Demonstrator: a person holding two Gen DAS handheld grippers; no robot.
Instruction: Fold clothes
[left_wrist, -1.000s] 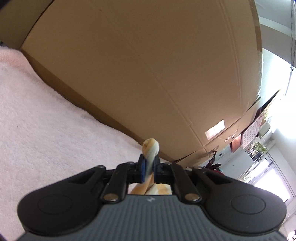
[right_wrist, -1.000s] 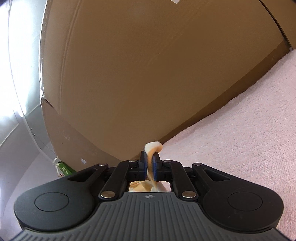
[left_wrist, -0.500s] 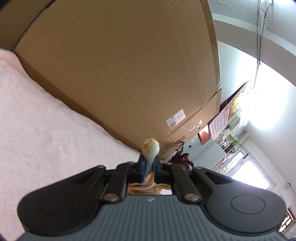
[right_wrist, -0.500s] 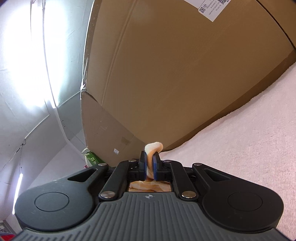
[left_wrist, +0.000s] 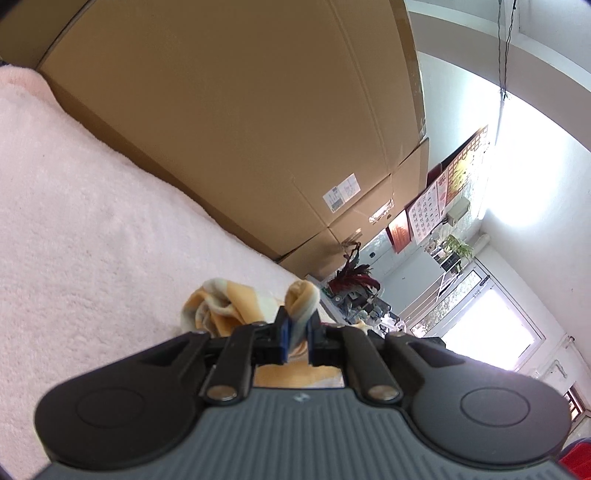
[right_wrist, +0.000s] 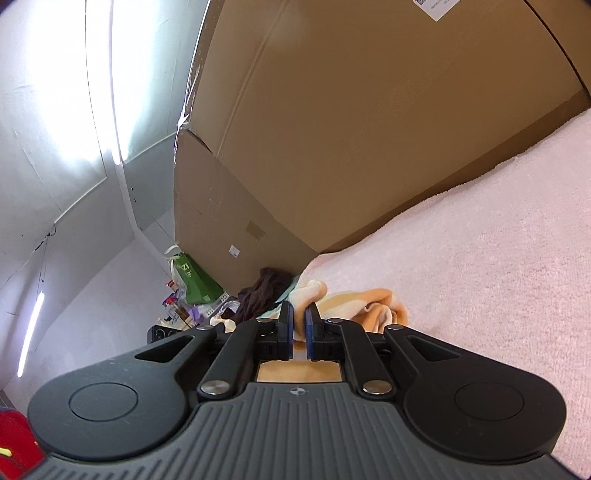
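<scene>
- While each black two-finger tool was clamped on a rolled edge of the orange-and-cream checked cloth garment, little fabric stood past the blue pads: the left tool (left_wrist: 297, 334) pinched one roll (left_wrist: 302, 295) and the right tool (right_wrist: 299, 332) another (right_wrist: 308, 291). A sideways tug could probably have pulled either edge free.
- The rest of the garment (right_wrist: 373, 306) lay bunched on the fluffy pink towel covering the table (left_wrist: 92, 229), just ahead of the tools. Dragging it across that pile might have snagged it and wrinkled the fold.
- The big brown cardboard boxes (left_wrist: 240, 129) stood close beyond the garment, at the towel's far edge. A forward sweep risked knocking a tool against them.
- Uneven pulls by the two tools would likely have skewed the fold line.
</scene>
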